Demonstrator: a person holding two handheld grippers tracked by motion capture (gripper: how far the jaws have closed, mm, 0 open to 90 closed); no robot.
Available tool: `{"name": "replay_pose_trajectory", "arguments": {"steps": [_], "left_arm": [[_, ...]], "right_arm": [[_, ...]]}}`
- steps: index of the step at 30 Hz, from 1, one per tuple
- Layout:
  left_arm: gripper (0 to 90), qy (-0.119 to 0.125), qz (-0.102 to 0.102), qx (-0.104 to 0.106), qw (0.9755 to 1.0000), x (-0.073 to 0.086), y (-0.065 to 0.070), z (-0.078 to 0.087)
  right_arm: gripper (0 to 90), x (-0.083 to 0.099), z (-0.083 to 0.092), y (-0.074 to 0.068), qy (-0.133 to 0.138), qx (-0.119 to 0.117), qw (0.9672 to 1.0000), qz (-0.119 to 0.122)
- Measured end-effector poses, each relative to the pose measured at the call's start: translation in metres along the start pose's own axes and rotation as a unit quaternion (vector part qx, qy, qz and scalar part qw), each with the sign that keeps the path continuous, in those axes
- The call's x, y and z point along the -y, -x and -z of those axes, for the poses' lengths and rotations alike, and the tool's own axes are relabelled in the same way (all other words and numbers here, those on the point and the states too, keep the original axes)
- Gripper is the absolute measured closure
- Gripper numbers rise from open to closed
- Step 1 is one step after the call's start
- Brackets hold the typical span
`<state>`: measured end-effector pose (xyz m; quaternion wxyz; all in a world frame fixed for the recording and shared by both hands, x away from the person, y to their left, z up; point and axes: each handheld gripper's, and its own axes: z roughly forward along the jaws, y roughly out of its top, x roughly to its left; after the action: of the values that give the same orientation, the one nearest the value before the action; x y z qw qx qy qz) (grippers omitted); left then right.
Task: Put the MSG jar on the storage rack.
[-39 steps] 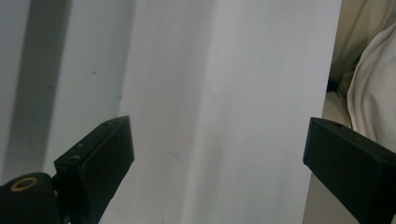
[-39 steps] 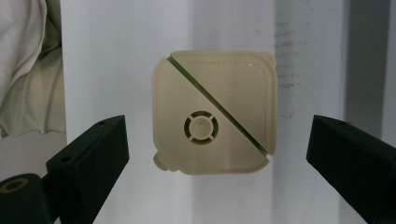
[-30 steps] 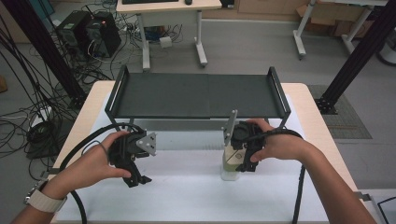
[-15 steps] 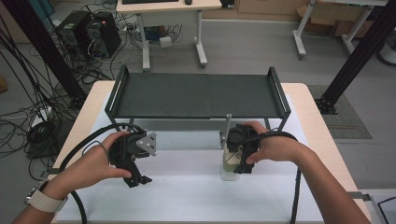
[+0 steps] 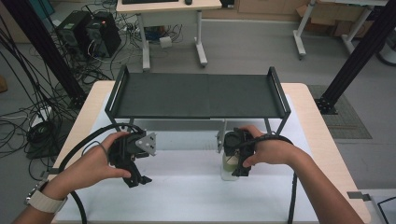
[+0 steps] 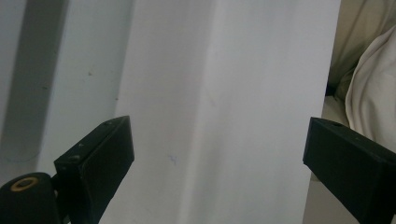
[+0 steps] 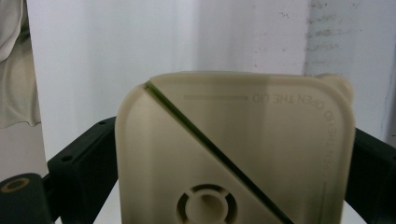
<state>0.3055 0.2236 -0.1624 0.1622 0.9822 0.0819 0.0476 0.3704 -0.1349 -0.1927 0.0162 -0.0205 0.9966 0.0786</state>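
Little has moved since the earlier frames: the right gripper (image 5: 232,163) has crept a touch toward the left side of the table (image 5: 322,140), and the left gripper (image 5: 135,175) sits where it was. On the far half of the table stands a black shelf rack (image 5: 196,95), its flat top bare and its rails raised at both ends; a white sheet (image 5: 187,186) covers the table in front of the rack. Just in front of the rack, below its right half, the right hand (image 5: 268,149) holds the right gripper pointing down at a cream container (image 7: 233,154) that stands on the white sheet. In the right gripper view the container's square lid has a dark green diagonal seam, a round hub and raised lettering, and the black fingers (image 7: 79,177) press against its two sides; what is inside cannot be told. In front of the rack's left half, the left hand (image 5: 93,163) holds the left gripper just above the sheet, its fingers (image 6: 100,158) spread wide with bare white sheet between them. Cream cloth (image 6: 369,84) shows beyond the table's near edge.
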Motion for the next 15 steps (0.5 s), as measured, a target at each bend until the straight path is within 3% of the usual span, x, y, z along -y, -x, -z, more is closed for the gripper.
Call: {"name": "replay_pose_trajectory", "arguments": {"steps": [9, 15], "left_arm": [[9.0, 0.006, 0.003, 0.001, 1.0, 0.003, 0.0, 0.001], [9.1, 0.007, 0.004, 0.004, 1.0, 0.003, -0.001, 0.001]], "right_arm": [[6.1, -0.01, -0.007, -0.001, -0.023, 0.006, 0.9997, 0.001], [7.2, -0.009, -0.011, 0.0, -0.018, -0.002, 0.9998, -0.002]]}}
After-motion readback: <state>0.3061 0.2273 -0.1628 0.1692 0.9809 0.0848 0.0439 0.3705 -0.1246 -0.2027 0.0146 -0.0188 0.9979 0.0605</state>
